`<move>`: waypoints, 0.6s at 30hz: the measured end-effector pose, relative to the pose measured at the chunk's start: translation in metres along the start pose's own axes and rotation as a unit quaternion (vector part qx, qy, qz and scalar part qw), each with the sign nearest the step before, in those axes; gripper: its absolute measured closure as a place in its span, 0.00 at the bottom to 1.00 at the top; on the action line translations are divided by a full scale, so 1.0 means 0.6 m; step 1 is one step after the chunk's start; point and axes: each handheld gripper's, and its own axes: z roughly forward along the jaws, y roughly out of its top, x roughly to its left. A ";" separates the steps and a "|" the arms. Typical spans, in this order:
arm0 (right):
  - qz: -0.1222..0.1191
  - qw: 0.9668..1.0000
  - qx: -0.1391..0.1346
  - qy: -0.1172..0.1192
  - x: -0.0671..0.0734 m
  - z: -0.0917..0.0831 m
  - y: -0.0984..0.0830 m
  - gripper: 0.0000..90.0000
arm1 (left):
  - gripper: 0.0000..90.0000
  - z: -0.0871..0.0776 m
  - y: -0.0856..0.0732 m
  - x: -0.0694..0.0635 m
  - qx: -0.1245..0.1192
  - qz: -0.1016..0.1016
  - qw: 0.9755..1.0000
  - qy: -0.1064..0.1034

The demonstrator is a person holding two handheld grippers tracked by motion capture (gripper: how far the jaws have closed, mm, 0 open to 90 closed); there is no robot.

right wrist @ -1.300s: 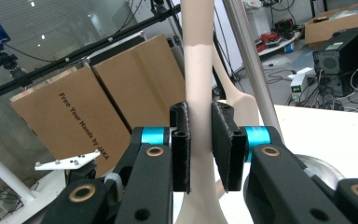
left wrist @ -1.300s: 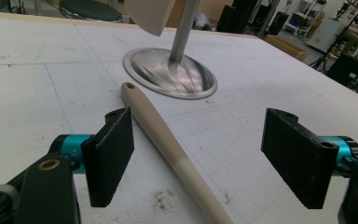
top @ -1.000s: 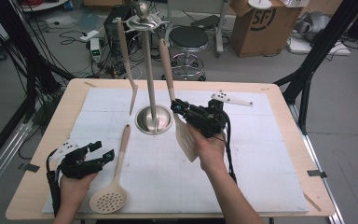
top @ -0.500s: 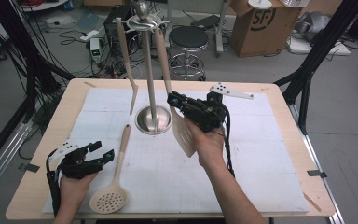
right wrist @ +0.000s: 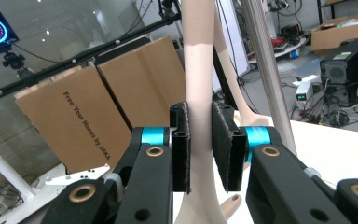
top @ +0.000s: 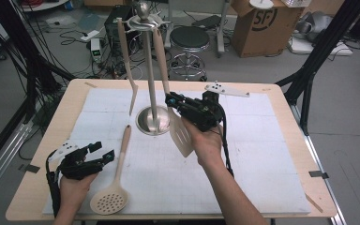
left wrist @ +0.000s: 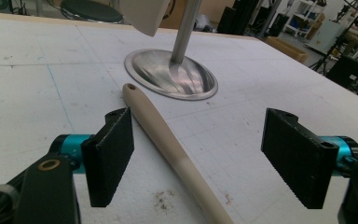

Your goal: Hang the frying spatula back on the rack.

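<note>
A metal utensil stand (top: 151,84) rises from a round base (top: 153,121) at the middle of the white mat. A pale wooden utensil (top: 129,70) hangs from its top at the left. My right gripper (top: 171,100) is shut on the handle of a slotted wooden turner (top: 180,135), whose upper end reaches the stand's crown. In the right gripper view both pads press on that handle (right wrist: 199,84). My left gripper (top: 102,151) rests open at the front left. The handle (left wrist: 168,140) of a wooden skimmer (top: 111,199) lies on the mat between its jaws, untouched.
The white mat (top: 262,154) covers most of the wooden table (top: 70,101). Beyond the far edge are a stool (top: 188,40), cardboard boxes (top: 258,23), cables and tripod legs on the floor. The stand's base (left wrist: 170,74) lies just ahead of my left gripper (left wrist: 198,154).
My right gripper has shifted slightly toward the stand and up with the turner in it. The left gripper and the skimmer have stayed put.
</note>
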 end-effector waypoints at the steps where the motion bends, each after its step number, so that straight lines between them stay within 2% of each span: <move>1: -0.003 1.000 0.002 -0.004 0.001 0.001 0.000 0.87 | 0.29 0.000 0.000 0.000 -0.001 -0.001 1.000 0.000; 2: -0.008 1.000 0.007 -0.012 0.003 0.001 0.001 0.87 | 0.29 0.000 0.000 0.000 0.000 0.000 1.000 0.000; 10: -0.007 0.999 0.025 -0.026 0.001 0.008 -0.002 0.87 | 0.29 -0.002 0.000 0.000 -0.002 -0.001 1.000 0.000; 18: 0.003 0.999 0.017 -0.035 -0.007 0.004 0.001 0.87 | 0.29 -0.004 0.000 0.001 -0.003 -0.002 1.000 0.001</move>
